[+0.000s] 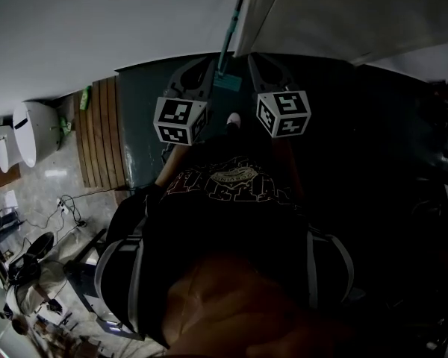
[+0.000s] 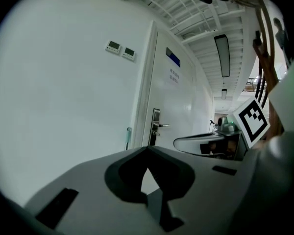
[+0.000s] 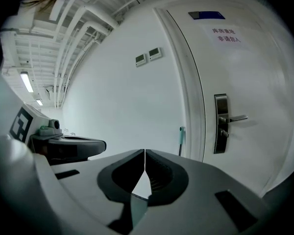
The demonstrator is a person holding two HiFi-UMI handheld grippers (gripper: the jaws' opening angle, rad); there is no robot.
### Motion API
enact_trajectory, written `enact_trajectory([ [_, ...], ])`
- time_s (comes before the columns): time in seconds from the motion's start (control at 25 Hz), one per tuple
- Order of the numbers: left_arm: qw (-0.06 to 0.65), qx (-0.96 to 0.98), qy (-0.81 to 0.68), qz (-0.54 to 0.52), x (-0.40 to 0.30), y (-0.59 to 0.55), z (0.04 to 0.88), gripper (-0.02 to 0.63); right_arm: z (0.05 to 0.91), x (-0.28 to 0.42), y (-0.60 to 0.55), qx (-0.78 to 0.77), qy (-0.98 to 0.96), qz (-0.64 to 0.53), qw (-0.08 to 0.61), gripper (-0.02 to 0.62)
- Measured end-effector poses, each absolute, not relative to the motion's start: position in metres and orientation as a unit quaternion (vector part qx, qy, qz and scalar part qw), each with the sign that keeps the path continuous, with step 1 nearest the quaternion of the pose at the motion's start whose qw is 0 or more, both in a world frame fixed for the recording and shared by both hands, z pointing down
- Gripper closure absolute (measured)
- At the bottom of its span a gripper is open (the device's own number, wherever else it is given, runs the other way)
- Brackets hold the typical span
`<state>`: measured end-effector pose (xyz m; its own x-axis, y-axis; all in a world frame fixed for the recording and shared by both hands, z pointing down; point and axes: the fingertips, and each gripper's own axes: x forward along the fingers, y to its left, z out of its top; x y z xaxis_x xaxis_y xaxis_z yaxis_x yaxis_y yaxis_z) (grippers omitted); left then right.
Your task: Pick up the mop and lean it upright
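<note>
The mop stands upright, its teal handle (image 1: 229, 24) leaning on the white wall beside the door frame and its teal head (image 1: 227, 81) down on the dark floor. In the gripper views only the handle's top end (image 2: 129, 137) (image 3: 181, 139) shows against the wall. My left gripper (image 1: 196, 74) and right gripper (image 1: 266, 70) hover on either side of the mop head, clear of it. The left gripper (image 2: 147, 148) is shut with nothing between its jaws. The right gripper (image 3: 145, 151) is shut and empty too.
A white door with a metal lever handle (image 3: 224, 123) (image 2: 157, 127) stands just right of the mop. Two small wall panels (image 2: 120, 49) hang higher up. A wooden slatted strip (image 1: 101, 136), a white fixture (image 1: 34, 130) and floor cables (image 1: 69, 209) lie to my left.
</note>
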<state>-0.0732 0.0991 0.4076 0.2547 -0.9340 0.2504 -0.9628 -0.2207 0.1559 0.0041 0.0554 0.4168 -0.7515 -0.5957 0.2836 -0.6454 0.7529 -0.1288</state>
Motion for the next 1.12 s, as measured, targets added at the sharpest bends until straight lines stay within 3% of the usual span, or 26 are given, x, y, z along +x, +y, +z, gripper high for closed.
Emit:
enact_trajectory([
  [0.8, 0.151, 0.783, -0.601, 0.062, -0.041, -0.011, 0.421, 0.558, 0.431, 0.037, -0.043, 0.342, -0.924, 0.127, 0.114, 0.575],
  [1.12, 0.147, 0.798, -0.580, 0.070, -0.059, -0.047, 0.425, 0.560, 0.435, 0.031, -0.073, 0.381, -0.908, 0.134, 0.107, 0.575],
])
